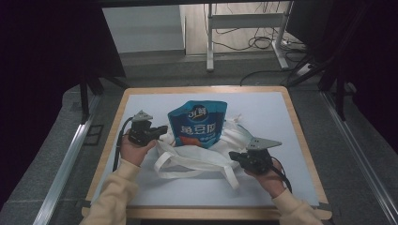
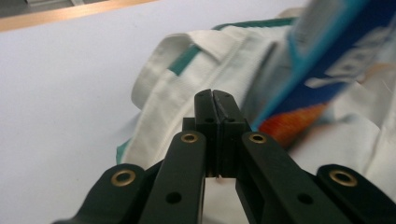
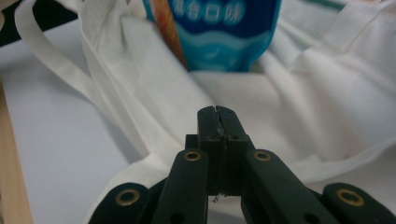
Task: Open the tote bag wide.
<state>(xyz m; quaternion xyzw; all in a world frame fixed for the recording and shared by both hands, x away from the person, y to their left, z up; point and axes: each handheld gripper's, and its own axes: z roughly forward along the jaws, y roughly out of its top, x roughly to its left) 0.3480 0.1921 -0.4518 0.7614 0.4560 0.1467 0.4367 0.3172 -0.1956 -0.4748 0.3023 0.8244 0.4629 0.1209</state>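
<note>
Seen from above, in the centre of the frame: a white cloth tote bag [image 1: 206, 152] lying crumpled on the pale worktop [image 1: 281, 112], with a blue snack pouch [image 1: 198, 123] standing half inside its mouth, printed face toward the camera. Looped across the lower middle, the bag's long white handles [image 1: 187, 168].

At centre left, the left tool [image 1: 162, 130], held in a hand [image 1: 133, 151] with a cream sleeve, tips pointing right at the bag's left edge, just beside the pouch. In the left gripper view, black jaws pressed flat together, nothing visibly caught between them; past the tips, the bag's folded hem with a green trim stripe [image 2: 184, 60], and the pouch [image 2: 336, 51] blurred at upper right.

At lower right of centre, the right tool [image 1: 233, 156], tips pointing left at the bag's right side near a handle. In the right gripper view, jaws likewise closed tip to tip, with white fabric [image 3: 289, 116] spread behind and below them; whether any cloth is pinched, cannot tell. Pouch bottom [image 3: 219, 32] at top centre, tucked into the bag.
</note>
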